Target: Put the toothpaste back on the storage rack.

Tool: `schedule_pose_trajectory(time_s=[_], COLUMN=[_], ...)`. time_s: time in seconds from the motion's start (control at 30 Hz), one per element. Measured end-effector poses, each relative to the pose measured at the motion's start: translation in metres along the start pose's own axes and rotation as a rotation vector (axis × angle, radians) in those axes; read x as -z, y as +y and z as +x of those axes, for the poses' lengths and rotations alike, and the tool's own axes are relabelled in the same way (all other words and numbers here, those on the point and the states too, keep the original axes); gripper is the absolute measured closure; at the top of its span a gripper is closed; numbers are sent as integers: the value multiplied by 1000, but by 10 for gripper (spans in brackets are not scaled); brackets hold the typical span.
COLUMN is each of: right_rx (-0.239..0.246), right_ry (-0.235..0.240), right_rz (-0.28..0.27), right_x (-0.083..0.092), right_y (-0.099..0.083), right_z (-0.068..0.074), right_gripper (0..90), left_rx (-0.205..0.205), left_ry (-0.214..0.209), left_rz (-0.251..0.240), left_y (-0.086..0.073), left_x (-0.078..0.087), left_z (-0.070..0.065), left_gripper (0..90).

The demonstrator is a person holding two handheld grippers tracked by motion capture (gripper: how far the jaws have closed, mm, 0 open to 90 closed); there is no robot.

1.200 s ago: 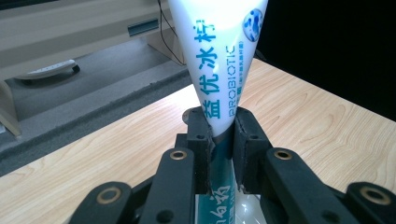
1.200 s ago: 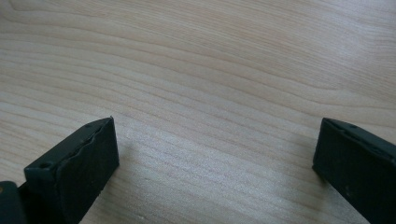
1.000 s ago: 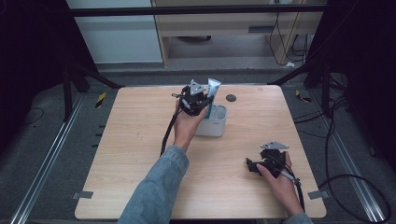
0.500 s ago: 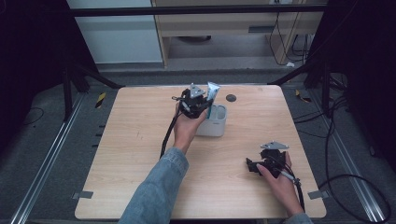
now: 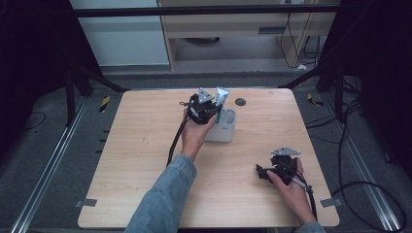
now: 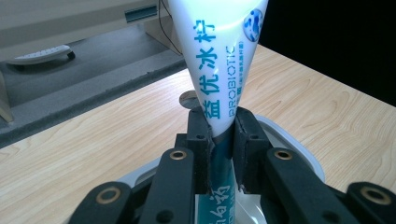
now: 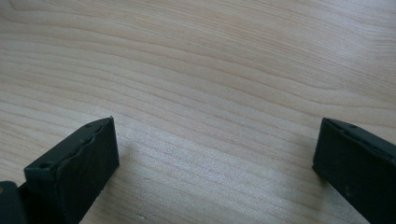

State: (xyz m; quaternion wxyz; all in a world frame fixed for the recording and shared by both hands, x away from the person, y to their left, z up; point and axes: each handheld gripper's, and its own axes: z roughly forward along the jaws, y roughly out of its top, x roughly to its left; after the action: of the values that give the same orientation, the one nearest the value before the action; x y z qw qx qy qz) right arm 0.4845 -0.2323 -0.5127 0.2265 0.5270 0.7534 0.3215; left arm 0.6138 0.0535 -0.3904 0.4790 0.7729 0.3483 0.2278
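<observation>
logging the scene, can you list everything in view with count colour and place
tube: 1, white and teal, upright over the cup, pinched by the left gripper
cup: 1, white, table middle, toward the far edge
disc: 1, dark, far edge of the table, right of the tube
table: 1, light wood, under everything
left gripper: 1, black, shut on the tube above the cup
right gripper: 1, black, jaws open, resting near the table's front right
hands: 2, one on each gripper; denim sleeve on the left arm

You face a light wooden table [image 5: 136, 160] on grey carpet [image 5: 43, 160], with a metal floor rail [image 5: 48, 170] at each side, pale cabinets [image 5: 131, 43] beyond, and dark surroundings.
</observation>
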Motion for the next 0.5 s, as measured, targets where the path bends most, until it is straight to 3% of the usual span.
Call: schedule_pose_trajectory(time_s=[0.5], right_rx=[0], right_ry=[0], right_rz=[0], right_x=[0], right_y=[0], right_z=[0], right_gripper=[4], left_rx=[4], left_ry=[2], left_rz=[7], left_y=[-4], left_x=[-1], left_z=[1], left_gripper=[782])
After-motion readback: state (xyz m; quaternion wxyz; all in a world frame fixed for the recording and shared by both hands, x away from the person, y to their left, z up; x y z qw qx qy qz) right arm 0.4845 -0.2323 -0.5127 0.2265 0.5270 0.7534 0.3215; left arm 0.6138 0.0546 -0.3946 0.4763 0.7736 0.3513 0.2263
